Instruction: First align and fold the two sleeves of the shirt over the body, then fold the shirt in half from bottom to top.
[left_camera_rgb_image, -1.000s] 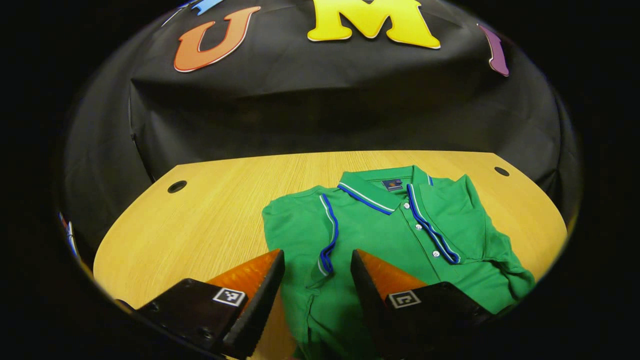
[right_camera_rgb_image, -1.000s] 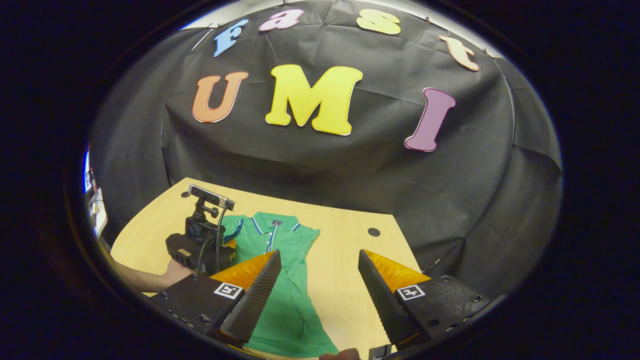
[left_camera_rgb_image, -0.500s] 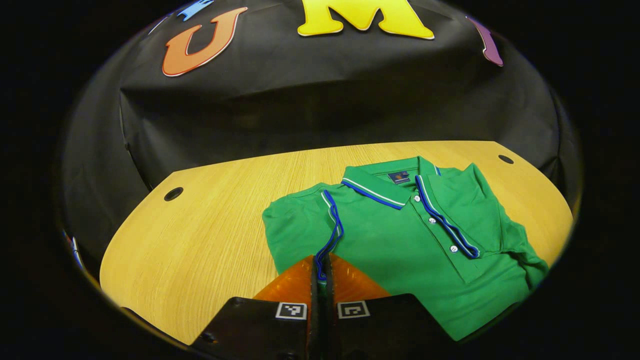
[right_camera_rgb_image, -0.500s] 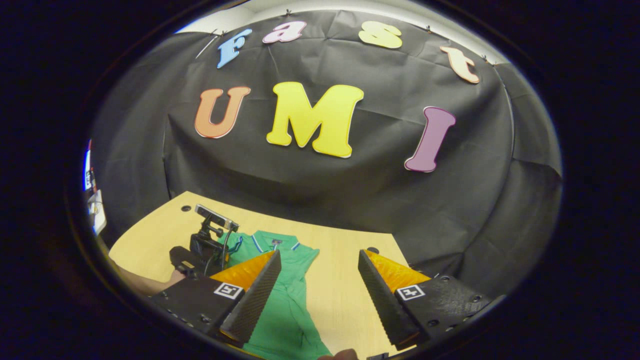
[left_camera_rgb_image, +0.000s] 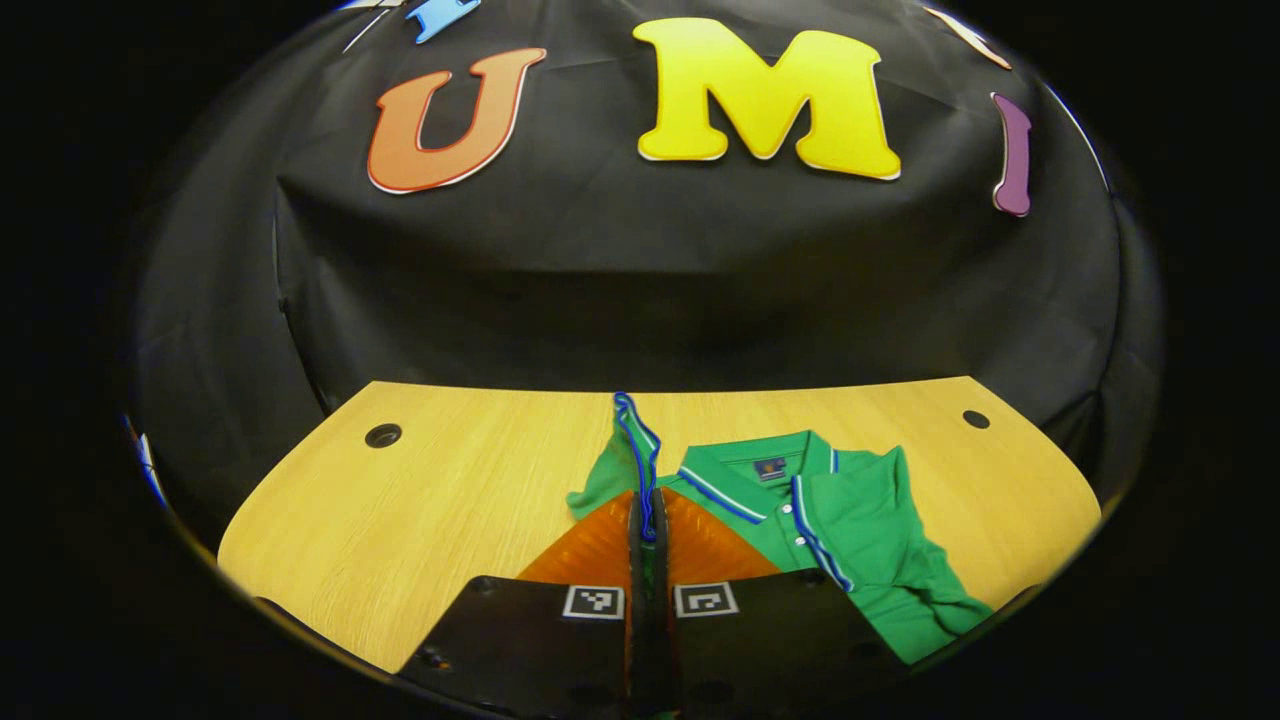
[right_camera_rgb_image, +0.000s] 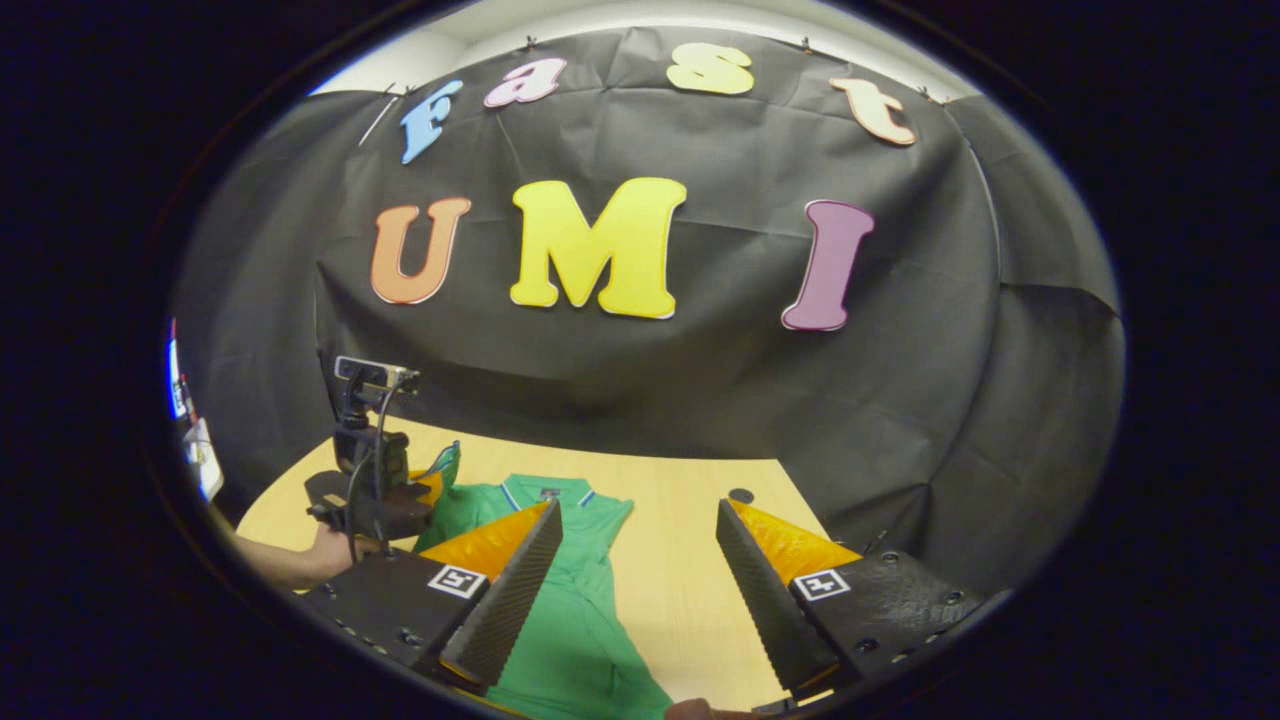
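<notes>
- Left hand-held gripper (left_camera_rgb_image: 647, 520): pinching sleeve (left_camera_rgb_image: 628, 440), raised above surface (left_camera_rgb_image: 450, 470).
- Right hand-held gripper (right_camera_rgb_image: 638, 570): spread, holding nothing, over shirt (right_camera_rgb_image: 570, 620).
- Shirt flat on surface, collar far.

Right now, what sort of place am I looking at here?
Probably a recording booth for handling demos, not a home: black cloth wall behind a bare wooden table, one green polo shirt laid out, and a hand-held left gripper pinching its sleeve.
</notes>
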